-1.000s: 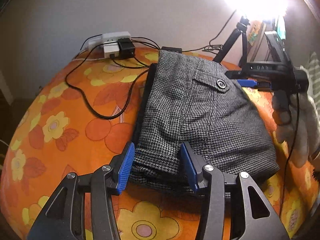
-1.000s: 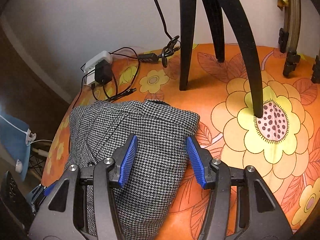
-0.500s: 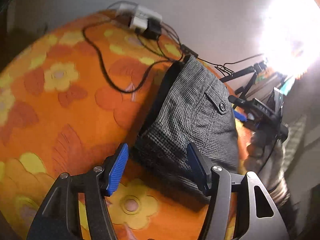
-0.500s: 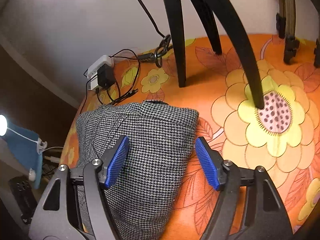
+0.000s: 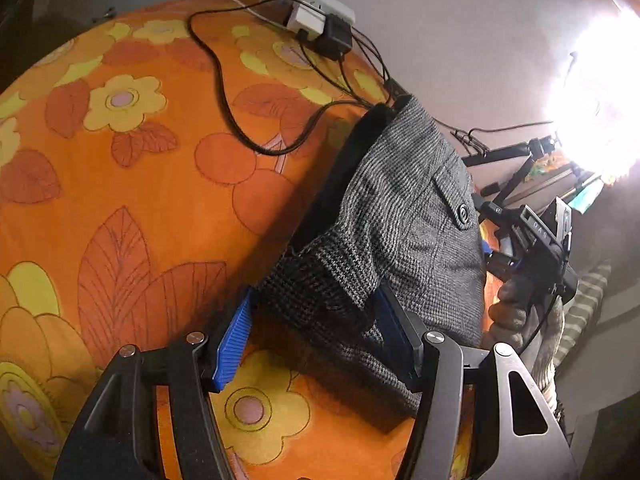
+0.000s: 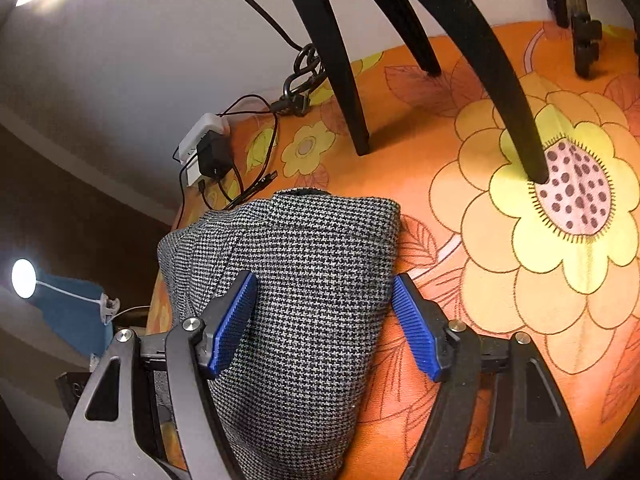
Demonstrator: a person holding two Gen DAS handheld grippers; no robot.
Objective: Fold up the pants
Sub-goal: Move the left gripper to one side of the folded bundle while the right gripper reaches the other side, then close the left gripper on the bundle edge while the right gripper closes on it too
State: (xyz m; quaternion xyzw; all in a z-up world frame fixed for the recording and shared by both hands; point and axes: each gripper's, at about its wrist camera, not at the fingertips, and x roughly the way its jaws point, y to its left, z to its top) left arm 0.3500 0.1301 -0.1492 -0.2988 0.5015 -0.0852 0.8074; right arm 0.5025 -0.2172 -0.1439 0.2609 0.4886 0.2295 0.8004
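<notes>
Left wrist view: my left hand-held gripper (image 5: 316, 336) stands open, its blue pads spread wider than a second ago and no longer closing toward the cloth. The view has rolled, so the orange flowered counter (image 5: 140, 208) now tilts across the frame. The pants (image 5: 404, 216), grey houndstooth, lie folded in a compact stack straight ahead of my fingers; the nearest corner of the stack sits between the pads, touching or almost touching both, but neither seems to press on it. A buttoned back pocket (image 5: 456, 196) faces up beyond my right finger. Far ahead and to the left, a white power strip with a black adapter (image 5: 320, 28) trails black cables toward the pants. Off to the right, my gloved right hand (image 5: 516, 320) holds the other device, whose black body carries pale letters that look like "DAS".

Right wrist view: my right hand-held gripper (image 6: 324, 320) is also open, and wider than a second ago. The folded pants (image 6: 304, 280) fill the gap between its pads, neither of which seems to press on them. Black tripod legs (image 6: 340, 64) stand on the counter ahead and to the right.

Both grips look let go, so I judge the fold finished or nearly so. No brand is readable on the pants.
</notes>
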